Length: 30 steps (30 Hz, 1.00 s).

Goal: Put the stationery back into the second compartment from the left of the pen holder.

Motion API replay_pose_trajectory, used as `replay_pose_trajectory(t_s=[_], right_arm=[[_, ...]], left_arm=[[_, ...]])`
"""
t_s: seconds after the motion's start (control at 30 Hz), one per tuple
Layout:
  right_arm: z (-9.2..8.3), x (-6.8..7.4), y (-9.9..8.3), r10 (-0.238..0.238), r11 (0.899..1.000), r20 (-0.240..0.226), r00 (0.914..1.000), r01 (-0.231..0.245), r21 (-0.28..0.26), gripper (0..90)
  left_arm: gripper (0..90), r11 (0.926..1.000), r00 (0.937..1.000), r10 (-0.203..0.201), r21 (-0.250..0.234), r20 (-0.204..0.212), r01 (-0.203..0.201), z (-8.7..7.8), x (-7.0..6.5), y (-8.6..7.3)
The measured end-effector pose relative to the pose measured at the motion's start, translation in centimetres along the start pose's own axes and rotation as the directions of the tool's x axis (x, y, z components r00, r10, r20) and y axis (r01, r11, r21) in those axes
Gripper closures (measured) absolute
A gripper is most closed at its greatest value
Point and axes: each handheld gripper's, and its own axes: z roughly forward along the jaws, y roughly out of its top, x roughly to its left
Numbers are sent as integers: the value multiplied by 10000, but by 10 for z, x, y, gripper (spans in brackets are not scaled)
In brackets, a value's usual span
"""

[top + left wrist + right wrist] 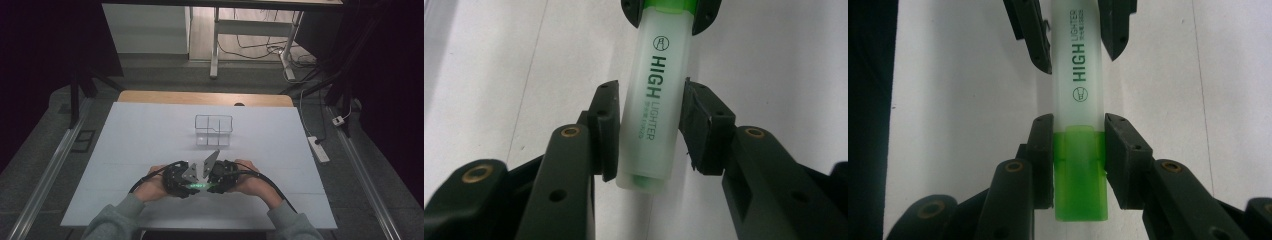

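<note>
Item: green plastic highlighter with frosted cap [647, 107]. I see my right gripper [1079, 160] clamping its green barrel, my left gripper [646, 127] pinching its cap.

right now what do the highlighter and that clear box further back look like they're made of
The highlighter looks like plastic: a frosted, milky translucent barrel with printed lettering, and a glossier clear-green end that glows where light passes through. The box looks like clear hard plastic, perhaps acrylic: the white table shows through its walls and inner dividers.
</note>
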Motion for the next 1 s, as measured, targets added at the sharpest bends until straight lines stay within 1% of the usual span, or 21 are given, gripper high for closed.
replay_pose_trajectory(t_s=[0.07,0.1,0.17,0.2,0.23,0.27,0.33,0.37,0.4,0.43,0.47,0.5,0.57,0.6,0.63,0.67,0.77,0.87,0.93,0.97,1.0], right_arm=[[0,1,0,57,10000,96,9999,-57,39,661],[0,1,0,191,9998,-166,9997,-189,114,659],[-1,1,0,166,9999,21,9999,-166,-12,653],[-2,0,0,176,9998,-33,9998,-176,-132,654],[-4,0,0,237,9994,54,9997,-236,-236,653],[-5,0,-1,228,9993,152,9996,-223,-304,650],[-6,-3,-1,15,9974,298,9996,7,-725,641],[-8,-4,-1,94,9960,352,9993,-62,-886,634],[-11,-4,-2,254,9940,551,9982,-193,-1075,610],[-13,-5,-3,488,9896,527,9974,-411,-1377,575],[-16,-7,-4,697,9846,453,9965,-614,-1639,545],[-19,-7,-6,891,9796,537,9946,-778,-1852,528],[-23,-9,-9,1208,9694,922,9884,-974,-2254,492],[-25,-10,-11,1526,9582,1142,9817,-1187,-2603,479],[-26,-11,-13,1654,9509,1251,9783,-1246,-2833,472],[-28,-12,-15,1884,9418,1352,9727,-1399,-3055,463],[-34,-16,-21,2577,9078,1547,9537,-1842,-3767,458],[-39,-18,-26,3104,8794,1700,9353,-2146,-4249,449],[-41,-19,-29,3362,8662,1689,9265,-2339,-4416,440],[-41,-19,-31,3518,8566,1692,9207,-2437,-4547,435],[-42,-20,-32,3616,8524,1750,9158,-2487,-4600,428]], left_arm=[[613,10000,10000,30,74,18,-30,1,-1,0],[620,9988,9994,338,353,22,-339,1,0,1],[645,9975,9986,516,476,77,-519,2,-2,1],[650,9984,9992,401,398,11,-401,4,-3,1],[651,9987,9993,366,361,-7,-366,3,-2,1],[652,9995,9998,220,219,7,-220,2,-2,0],[653,10000,10000,22,-8,-54,-22,0,-1,-2],[654,9999,9999,-83,-101,-87,82,-2,1,-3],[654,9998,9997,-178,-133,-151,176,-3,2,-4],[654,9995,9993,-272,-157,-258,268,-4,4,-6],[655,9991,9986,-390,-191,-345,383,-6,5,-7],[655,9984,9978,-517,-271,-407,506,-7,7,-9],[655,9960,9955,-801,-426,-508,780,-10,10,-13],[655,9949,9942,-915,-484,-567,888,-10,11,-14],[655,9932,9922,-1064,-545,-644,1029,-11,13,-15],[655,9914,9901,-1202,-616,-724,1158,-13,14,-17],[655,9831,9827,-1644,-960,-850,1562,-17,18,-21],[654,9751,9767,-1954,-1244,-886,1838,-20,21,-25],[654,9691,9722,-2154,-1425,-919,2012,-21,22,-27],[654,9670,9707,-2210,-1504,-947,2055,-22,23,-28],[654,9647,9690,-2273,-1584,-970,2105,-23,23,-29]])
